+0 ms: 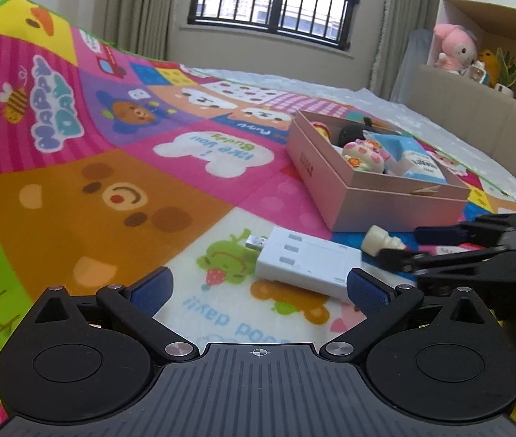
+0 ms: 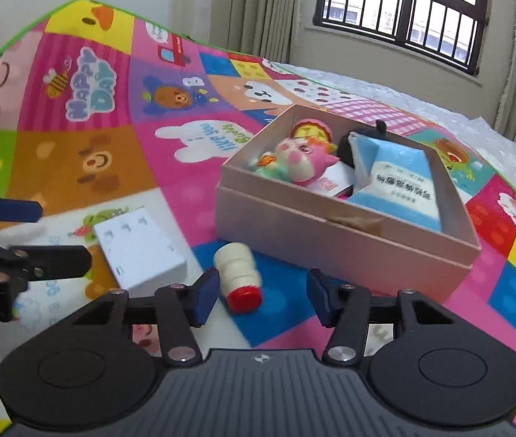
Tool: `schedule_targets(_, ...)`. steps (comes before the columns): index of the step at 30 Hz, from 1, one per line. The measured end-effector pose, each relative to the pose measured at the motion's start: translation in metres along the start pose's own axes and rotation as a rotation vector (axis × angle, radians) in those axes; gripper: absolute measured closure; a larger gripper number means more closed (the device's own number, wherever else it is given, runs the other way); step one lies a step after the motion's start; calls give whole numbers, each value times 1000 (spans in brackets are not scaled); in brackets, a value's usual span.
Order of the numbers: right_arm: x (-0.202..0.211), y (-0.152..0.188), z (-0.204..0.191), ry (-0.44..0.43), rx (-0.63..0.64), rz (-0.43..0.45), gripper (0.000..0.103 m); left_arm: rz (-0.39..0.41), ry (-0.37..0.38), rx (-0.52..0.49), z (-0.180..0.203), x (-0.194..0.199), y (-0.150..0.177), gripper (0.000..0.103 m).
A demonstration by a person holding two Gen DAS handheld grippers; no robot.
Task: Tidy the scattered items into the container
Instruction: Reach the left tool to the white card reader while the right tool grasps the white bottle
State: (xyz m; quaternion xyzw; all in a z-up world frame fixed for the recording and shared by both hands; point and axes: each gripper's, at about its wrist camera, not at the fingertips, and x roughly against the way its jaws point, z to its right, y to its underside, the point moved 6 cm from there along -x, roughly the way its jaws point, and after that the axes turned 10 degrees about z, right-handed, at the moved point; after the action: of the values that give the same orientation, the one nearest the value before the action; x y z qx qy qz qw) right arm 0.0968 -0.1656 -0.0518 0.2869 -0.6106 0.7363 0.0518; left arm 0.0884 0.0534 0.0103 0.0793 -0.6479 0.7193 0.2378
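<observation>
Right wrist view: the pink box (image 2: 345, 240) on the play mat (image 2: 87, 160) already holds a pink figurine (image 2: 305, 164), a blue pouch (image 2: 400, 185) and more. Left out are the small red-capped bottle (image 2: 238, 273), lying between the spread right gripper (image 2: 263, 293), and the white USB hub (image 1: 305, 262) ahead of the spread left gripper (image 1: 258, 291); nothing blocks either

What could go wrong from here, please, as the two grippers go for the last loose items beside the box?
The small bottle lies on its side between the open right gripper fingers, so a glancing touch may roll it away. The open left gripper is at the white adapter close by, so the two grippers could bump. The pink box looks crowded already.
</observation>
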Motion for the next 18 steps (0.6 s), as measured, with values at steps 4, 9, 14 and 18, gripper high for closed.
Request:
schedule_targets(4,-4,5,-3,-5,-2,-31,74,-12,11,-22,9,4,3,0)
schedule_targets(9,15,10,10,5,-15,-34,78,-39,47,-73,26,-10,8,0)
schedule_targets(14,43,28,40,86,1,-39,78,-65,56,-154,38,-37,5,0)
schedule_targets(18,57,43,67,157,-45,-47,77,-97,43,-198,39,-60,2,0)
